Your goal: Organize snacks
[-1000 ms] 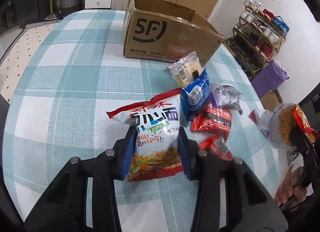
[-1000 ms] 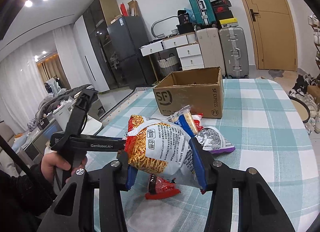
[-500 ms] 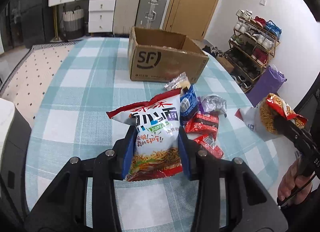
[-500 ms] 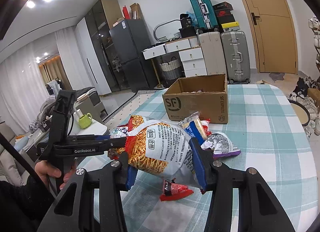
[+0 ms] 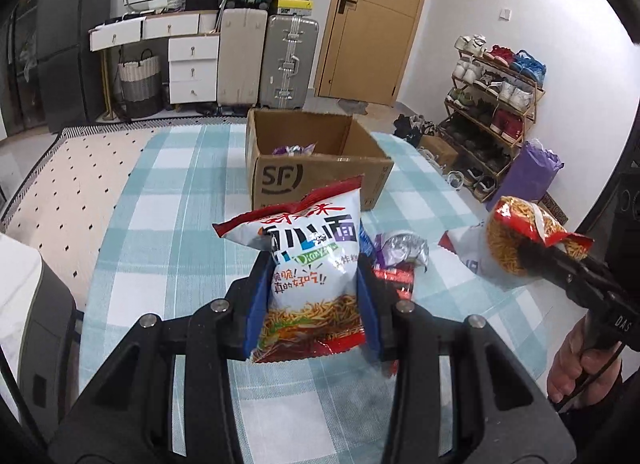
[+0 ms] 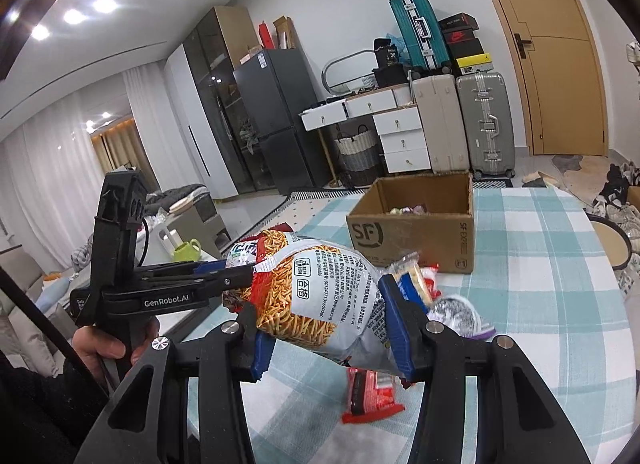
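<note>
Snacks sit in both grips, well short of the cardboard box (image 5: 316, 167), the landmark here. Nearest, the left hand-held gripper (image 5: 314, 296) is clamped on a white-and-red noodle snack bag (image 5: 308, 264), its blue pads pressing the bag's two sides, the bag upright and lifted off the checked surface (image 5: 168, 199). To the right of it, the right hand-held gripper (image 6: 326, 328) is closed around a second noodle bag (image 6: 320, 296) (printed back side facing the camera), held tilted above the surface. Under and just beyond both bags, between them and the box, lies a small pile: red packets (image 6: 370, 392), a silver-and-purple wrapper (image 6: 460, 314), a clear pack with pale yellow pieces (image 6: 412, 278) and a blue packet (image 5: 365, 242) mostly hidden behind the first bag. Farther on, the box stands open on the surface with a few wrapped items at its bottom. Behind the box, past the surface's far edge, stand suitcases (image 5: 288, 63), white drawers (image 5: 194, 67) and a wooden door (image 5: 380, 19).
</note>
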`<state>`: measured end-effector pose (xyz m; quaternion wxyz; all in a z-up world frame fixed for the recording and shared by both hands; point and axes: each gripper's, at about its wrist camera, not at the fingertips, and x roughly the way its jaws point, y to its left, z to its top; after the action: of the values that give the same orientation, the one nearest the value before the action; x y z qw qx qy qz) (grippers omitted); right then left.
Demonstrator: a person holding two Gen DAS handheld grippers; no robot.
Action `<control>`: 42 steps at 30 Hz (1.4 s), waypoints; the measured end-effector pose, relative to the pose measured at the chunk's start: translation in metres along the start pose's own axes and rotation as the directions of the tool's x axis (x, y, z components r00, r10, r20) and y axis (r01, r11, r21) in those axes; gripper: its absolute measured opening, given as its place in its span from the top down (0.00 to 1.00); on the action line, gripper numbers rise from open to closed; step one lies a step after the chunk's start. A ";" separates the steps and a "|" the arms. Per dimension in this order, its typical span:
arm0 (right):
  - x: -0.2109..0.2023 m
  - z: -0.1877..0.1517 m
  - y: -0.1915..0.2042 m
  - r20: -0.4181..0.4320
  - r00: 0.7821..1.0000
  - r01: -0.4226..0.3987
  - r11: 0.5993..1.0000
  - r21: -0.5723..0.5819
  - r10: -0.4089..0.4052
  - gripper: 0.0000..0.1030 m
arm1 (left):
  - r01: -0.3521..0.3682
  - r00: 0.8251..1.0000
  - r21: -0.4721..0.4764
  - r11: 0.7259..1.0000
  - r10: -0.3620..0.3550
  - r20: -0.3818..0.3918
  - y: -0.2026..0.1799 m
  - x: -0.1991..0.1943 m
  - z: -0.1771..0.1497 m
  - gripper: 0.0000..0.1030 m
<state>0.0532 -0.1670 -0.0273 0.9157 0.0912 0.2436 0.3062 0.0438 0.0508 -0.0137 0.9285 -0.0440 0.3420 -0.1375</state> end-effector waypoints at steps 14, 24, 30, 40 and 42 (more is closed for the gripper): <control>0.011 0.095 -0.021 0.074 0.996 -0.056 0.998 -0.028 0.058 0.54 | 0.044 0.998 -0.010 0.999 -0.044 0.052 -0.004 -0.011 0.093 0.64; 0.039 0.163 -0.051 0.077 0.992 -0.096 0.995 0.001 0.095 0.54 | 0.035 0.998 0.020 0.999 -0.036 0.046 -0.005 0.008 0.169 0.64; 0.065 0.205 -0.079 0.079 0.991 -0.112 0.991 0.070 0.106 0.54 | 0.008 0.998 0.035 0.999 -0.010 0.063 0.004 0.021 0.229 0.64; 0.128 0.257 -0.114 0.018 0.997 -0.073 0.994 0.081 0.072 0.53 | -0.012 1.000 0.057 0.998 0.011 0.015 0.009 0.097 0.312 0.63; 0.146 0.255 -0.123 -0.010 0.997 -0.069 0.993 0.094 0.070 0.53 | 0.000 1.000 0.046 0.999 0.001 -0.017 0.008 0.123 0.317 0.63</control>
<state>0.3458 -0.1809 0.0977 0.8976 0.1405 0.2607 0.3266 0.3404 0.0189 0.1494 0.9265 -0.0213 0.3465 -0.1454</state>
